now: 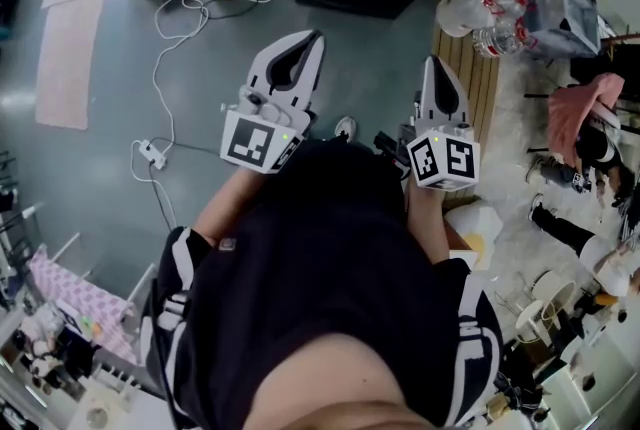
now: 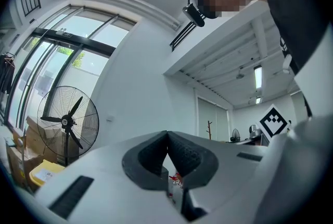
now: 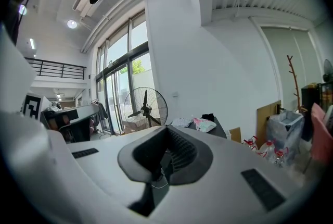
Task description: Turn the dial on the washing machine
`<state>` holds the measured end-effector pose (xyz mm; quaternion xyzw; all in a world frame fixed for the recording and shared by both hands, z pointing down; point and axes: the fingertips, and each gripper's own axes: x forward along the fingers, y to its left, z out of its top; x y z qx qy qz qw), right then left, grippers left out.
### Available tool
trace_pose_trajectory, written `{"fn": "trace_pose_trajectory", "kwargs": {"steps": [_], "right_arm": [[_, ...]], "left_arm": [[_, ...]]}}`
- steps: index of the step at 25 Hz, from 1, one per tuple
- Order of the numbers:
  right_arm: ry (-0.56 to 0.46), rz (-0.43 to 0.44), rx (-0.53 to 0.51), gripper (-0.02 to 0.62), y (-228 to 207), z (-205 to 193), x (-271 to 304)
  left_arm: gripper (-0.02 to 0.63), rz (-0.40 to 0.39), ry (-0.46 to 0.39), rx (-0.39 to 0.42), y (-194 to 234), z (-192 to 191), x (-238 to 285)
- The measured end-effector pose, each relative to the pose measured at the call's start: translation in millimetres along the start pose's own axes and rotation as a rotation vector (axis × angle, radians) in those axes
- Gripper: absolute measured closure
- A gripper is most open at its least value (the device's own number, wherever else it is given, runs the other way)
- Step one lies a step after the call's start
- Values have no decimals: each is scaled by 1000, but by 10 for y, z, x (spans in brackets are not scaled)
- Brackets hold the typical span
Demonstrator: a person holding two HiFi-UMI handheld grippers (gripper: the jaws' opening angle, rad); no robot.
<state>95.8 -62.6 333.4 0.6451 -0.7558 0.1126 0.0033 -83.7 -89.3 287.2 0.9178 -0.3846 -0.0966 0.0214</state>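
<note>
Left tongs (image 1: pixel 315 39), right tongs (image 1: pixel 432 61), both closed, one fan (image 3: pixel 145 106)

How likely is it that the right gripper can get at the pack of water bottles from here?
Probably not without stepping forward: the right gripper, shut, is held close to the person's body, and the bottles lie well ahead. Nothing seems to block the way.

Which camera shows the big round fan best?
The left gripper view: the fan stands large and clear there. The right gripper view shows it smaller, farther off. The head view does not show it.
</note>
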Motion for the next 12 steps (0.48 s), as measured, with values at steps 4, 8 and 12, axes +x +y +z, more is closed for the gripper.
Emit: {"fn": "trace_pose_trajectory", "kwargs": {"steps": [4, 8, 12], "right_arm": [[0, 2, -1, 572, 7, -5, 15], [0, 1, -1, 572, 11, -13, 30], [1, -1, -3, 572, 3, -10, 48]], "left_arm": [[584, 3, -3, -3, 10, 11, -6], [584, 7, -7, 2, 45, 7, -15], [584, 14, 0, 0, 70, 1, -2]]}}
